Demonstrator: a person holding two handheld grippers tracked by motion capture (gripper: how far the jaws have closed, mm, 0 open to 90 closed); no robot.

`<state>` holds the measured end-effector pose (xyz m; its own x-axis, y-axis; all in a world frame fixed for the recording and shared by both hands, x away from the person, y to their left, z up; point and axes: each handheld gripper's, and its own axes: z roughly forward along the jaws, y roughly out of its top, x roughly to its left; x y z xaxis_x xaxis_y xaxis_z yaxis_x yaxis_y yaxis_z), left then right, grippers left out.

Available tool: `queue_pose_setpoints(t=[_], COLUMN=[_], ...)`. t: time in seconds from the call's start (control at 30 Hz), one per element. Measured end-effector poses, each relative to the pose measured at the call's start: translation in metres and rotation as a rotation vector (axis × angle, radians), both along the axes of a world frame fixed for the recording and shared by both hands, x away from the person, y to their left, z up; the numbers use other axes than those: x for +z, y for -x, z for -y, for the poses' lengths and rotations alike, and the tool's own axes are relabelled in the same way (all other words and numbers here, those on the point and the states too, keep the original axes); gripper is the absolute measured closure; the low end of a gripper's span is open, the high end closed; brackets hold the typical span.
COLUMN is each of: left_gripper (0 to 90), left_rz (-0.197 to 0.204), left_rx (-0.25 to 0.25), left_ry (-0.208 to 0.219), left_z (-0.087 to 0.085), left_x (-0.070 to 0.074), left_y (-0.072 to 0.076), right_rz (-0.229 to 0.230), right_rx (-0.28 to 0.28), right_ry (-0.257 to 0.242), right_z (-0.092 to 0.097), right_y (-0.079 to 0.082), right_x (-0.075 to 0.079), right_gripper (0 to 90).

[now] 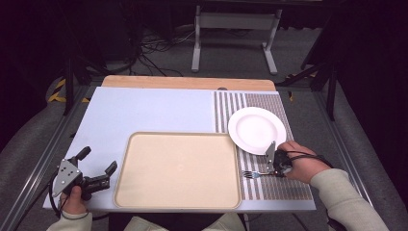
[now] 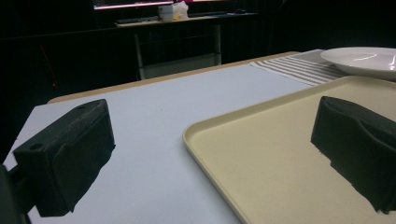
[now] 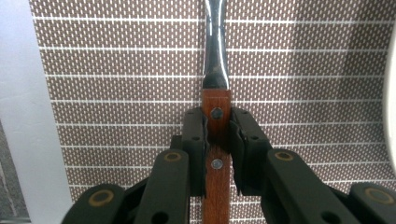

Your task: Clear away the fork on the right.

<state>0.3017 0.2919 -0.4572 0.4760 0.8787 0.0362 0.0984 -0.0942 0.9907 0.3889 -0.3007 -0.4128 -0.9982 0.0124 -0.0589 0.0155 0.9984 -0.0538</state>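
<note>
Right gripper (image 3: 217,140) clamped on fork (image 1: 252,174) by its wooden handle, low over striped mat (image 1: 284,185), tines toward tray (image 1: 177,169), likely for a level lift. Left gripper (image 1: 98,167) wide open, holding nothing, parked at tray's left edge. Tray bare. White plate (image 1: 256,130) bare too, just beyond fork on counter (image 1: 144,110).

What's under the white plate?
The white plate sits on a striped brown placemat, which lies on the pale blue table cover. Whatever lies directly beneath the plate's middle is covered.
</note>
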Motion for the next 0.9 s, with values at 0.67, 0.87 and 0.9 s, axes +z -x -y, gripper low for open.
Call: queue_pose_setpoints(t=[0.67,0.87,0.9], left_gripper=[0.0,0.0,0.0], left_rz=[-0.002,-0.003,-0.003], left_rx=[-0.001,-0.002,-0.002], left_ry=[-0.004,-0.004,-0.004], left_z=[0.001,0.001,0.001], left_x=[0.0,0.0,0.0], left_y=[0.0,0.0,0.0], right_rz=[0.022,0.044,0.044], right_rx=[-0.039,-0.053,-0.053], right_ry=[-0.018,-0.037,-0.037], right_z=[0.005,0.007,0.007], right_y=[0.004,0.005,0.005], right_x=[0.01,0.027,0.027], right_gripper=[77.6,77.6,77.6])
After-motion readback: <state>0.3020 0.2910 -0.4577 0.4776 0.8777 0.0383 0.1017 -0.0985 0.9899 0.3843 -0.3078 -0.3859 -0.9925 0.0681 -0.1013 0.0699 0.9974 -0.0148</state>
